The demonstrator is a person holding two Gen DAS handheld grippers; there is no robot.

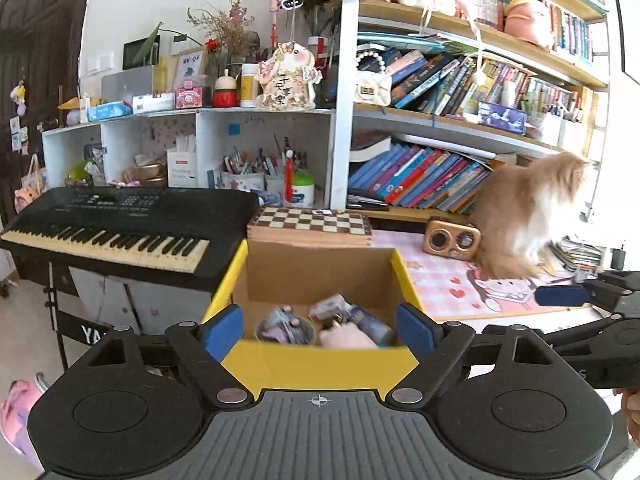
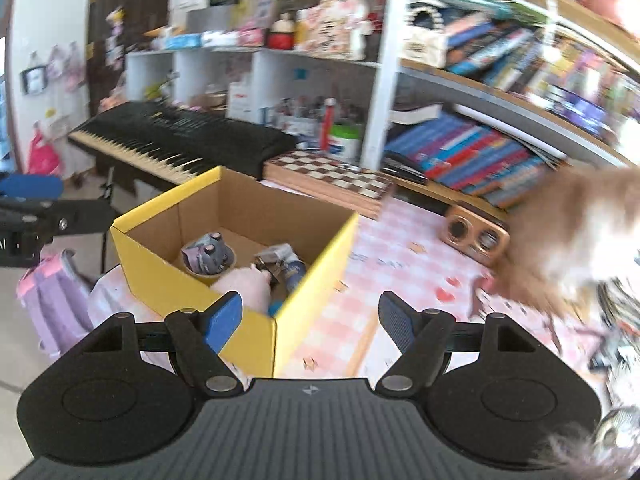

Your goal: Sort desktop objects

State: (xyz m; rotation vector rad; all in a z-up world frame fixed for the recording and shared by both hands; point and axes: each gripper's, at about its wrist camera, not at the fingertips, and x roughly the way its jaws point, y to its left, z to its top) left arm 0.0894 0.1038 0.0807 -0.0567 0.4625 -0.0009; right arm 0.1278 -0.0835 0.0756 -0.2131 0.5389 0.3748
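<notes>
Both the left gripper [image 1: 320,330] and right gripper [image 2: 310,322] hang spread and empty over the yellow cardboard box [image 1: 320,364] on the desk, whose light, stiff walls seem best pinched at the rim

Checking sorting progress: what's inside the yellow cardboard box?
In the yellow box: a pink plush, a round container of small grey items, and a blue tube. The plush and box walls hide the rest.

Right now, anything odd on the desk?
Yes: a fluffy orange-and-white cat sits on the pink desk mat beside the small bronze speaker, right of the yellow box. A live animal could shift things.
</notes>
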